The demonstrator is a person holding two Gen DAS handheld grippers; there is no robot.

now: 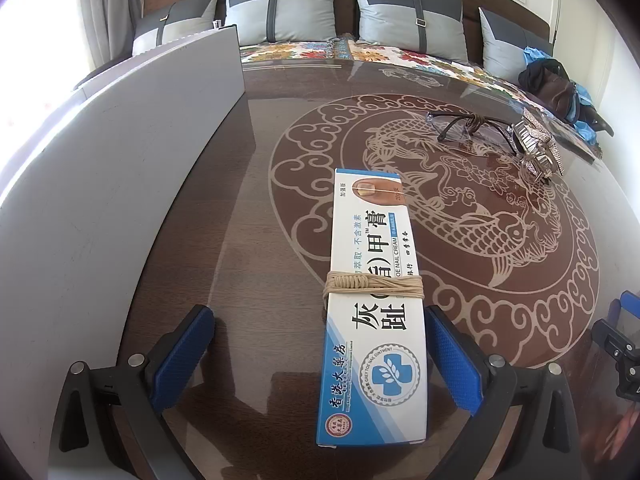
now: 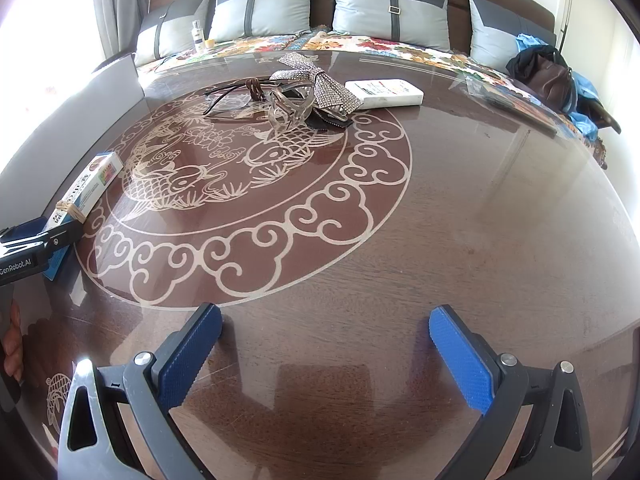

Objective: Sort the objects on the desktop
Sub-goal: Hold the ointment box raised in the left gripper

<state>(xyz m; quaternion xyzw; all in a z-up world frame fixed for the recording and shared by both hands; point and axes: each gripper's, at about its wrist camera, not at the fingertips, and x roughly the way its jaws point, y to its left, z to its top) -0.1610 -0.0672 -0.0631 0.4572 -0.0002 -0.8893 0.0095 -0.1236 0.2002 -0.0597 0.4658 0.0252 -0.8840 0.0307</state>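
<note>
A long white and blue nail cream box (image 1: 370, 300), bound with a tan cord, lies flat on the brown glass table. My left gripper (image 1: 320, 344) is open around its near end, the right finger close beside it, the left finger apart. The box also shows in the right wrist view (image 2: 86, 188) with the left gripper (image 2: 36, 240) at it. My right gripper (image 2: 326, 344) is open and empty over bare table. Glasses (image 1: 468, 126) with a brown band, a rhinestone bow hair clip (image 2: 316, 80), a clear claw clip (image 2: 288, 108) and a white flat box (image 2: 384, 92) lie farther back.
A grey upright panel (image 1: 120, 168) stands along the table's left edge. Behind the table is a sofa with grey cushions (image 2: 260, 8) and a floral cover. A dark bag (image 2: 548, 72) with blue cloth sits at the right. A small bottle (image 2: 197, 34) stands on the sofa.
</note>
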